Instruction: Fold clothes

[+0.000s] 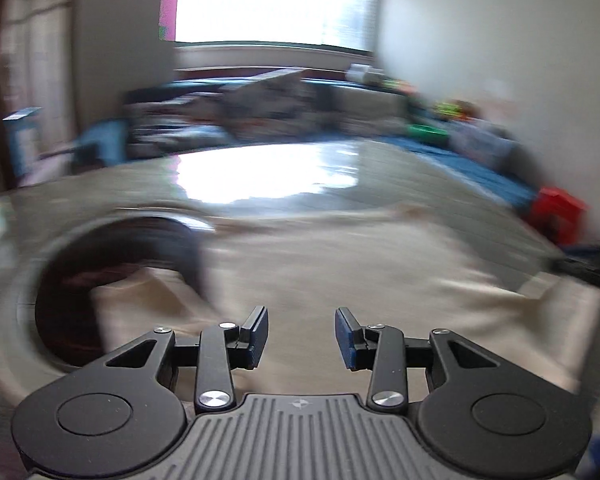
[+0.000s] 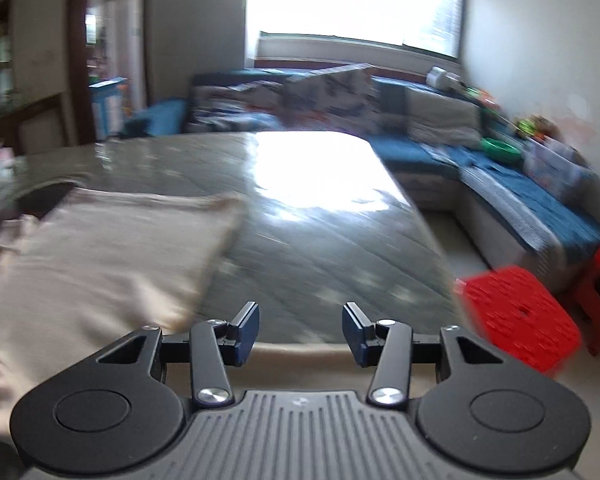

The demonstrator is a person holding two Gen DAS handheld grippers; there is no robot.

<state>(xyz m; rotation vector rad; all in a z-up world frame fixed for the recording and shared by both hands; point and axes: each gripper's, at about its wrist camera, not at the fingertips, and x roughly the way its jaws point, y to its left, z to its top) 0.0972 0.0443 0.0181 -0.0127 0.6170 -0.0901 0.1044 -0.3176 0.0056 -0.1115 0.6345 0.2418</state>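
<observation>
**Both grippers empty above the desk**

Nearest us, our left gripper (image 1: 302, 336) hovers over a beige garment (image 1: 340, 272), its fingers (image 1: 256, 336) spread and holding nothing. Our right gripper (image 2: 300, 332) is likewise released, over the desk (image 2: 320, 240) edge. That garment (image 2: 100, 256) lies flat on the desk's left side. Red stools (image 2: 520, 320) stand beside the desk, a blue sofa (image 2: 520, 196) beyond.

Blown-out window (image 2: 356, 0) backlight, white glare on the table (image 2: 320, 168), heavy motion blur, fisheye-bent edges.
</observation>
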